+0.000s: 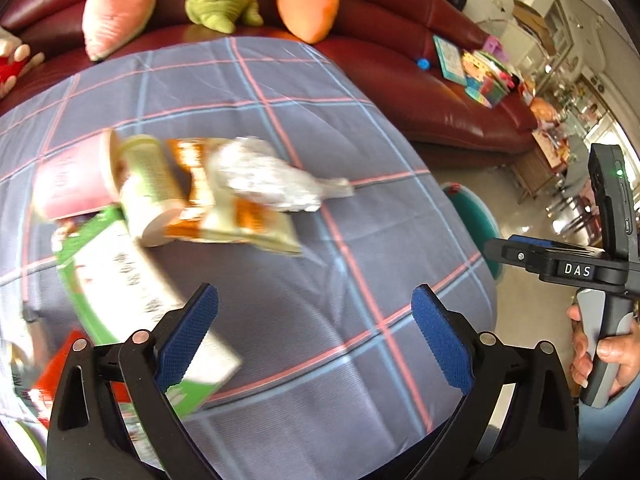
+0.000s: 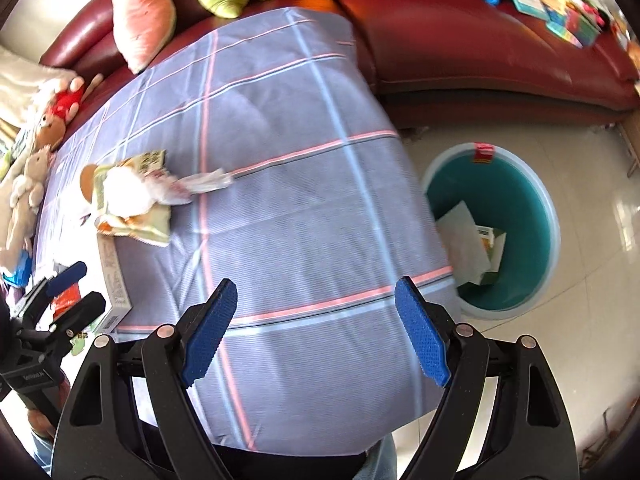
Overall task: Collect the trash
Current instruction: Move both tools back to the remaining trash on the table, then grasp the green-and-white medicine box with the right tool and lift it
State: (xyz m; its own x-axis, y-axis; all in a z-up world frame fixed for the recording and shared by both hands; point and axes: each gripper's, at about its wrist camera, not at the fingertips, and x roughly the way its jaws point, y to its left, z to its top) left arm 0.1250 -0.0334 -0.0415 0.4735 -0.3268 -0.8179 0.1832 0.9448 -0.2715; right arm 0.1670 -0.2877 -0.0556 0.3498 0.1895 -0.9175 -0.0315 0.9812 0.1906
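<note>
Blue-padded black left gripper (image 1: 316,336) stands wide open in our left wrist view, holding nothing; its left finger overlaps a green-and-white carton (image 1: 132,292) at lower left. Our right gripper (image 2: 316,332) is equally wide and empty above the grey plaid tablecloth (image 2: 304,208). Left of centre lie a crumpled silver foil wrapper (image 1: 268,178), an orange snack bag (image 1: 224,220) and a pink cup (image 1: 74,182). At right, on the floor, sits the teal round bin (image 2: 520,200), papers inside.
</note>
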